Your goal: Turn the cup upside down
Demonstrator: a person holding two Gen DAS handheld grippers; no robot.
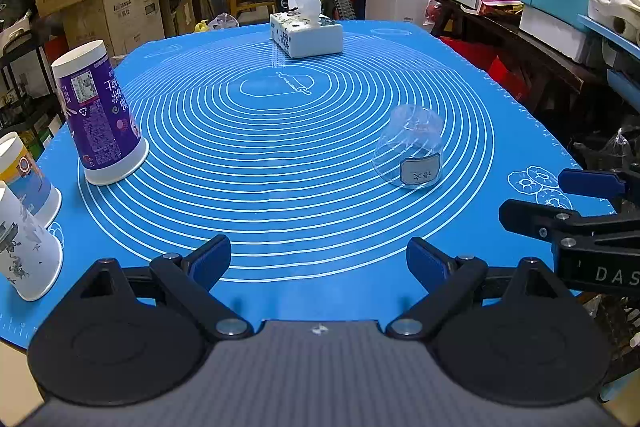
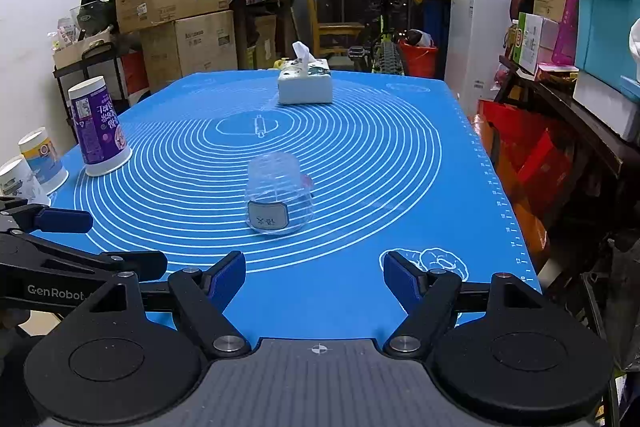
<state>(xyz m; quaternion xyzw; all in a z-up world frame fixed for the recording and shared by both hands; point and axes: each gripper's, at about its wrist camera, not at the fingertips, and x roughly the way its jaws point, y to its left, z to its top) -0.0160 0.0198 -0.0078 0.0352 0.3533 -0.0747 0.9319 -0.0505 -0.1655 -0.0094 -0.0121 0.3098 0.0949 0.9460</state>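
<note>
Clear plastic cup stands mouth-down on the blue tabletop; both right tongs and left tongs are spread, empty (task looks done, so withdraw gently).

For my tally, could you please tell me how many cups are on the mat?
4: a clear cup mid-mat, plus a purple cup, a yellow-banded cup and a white cup along the left edge. All upside down.

The clear plastic cup stands upside down, mouth on the blue mat and base up, on the mat's white rings, off-centre toward the near side. A grey-bordered label on its wall also reads upside down.
</note>
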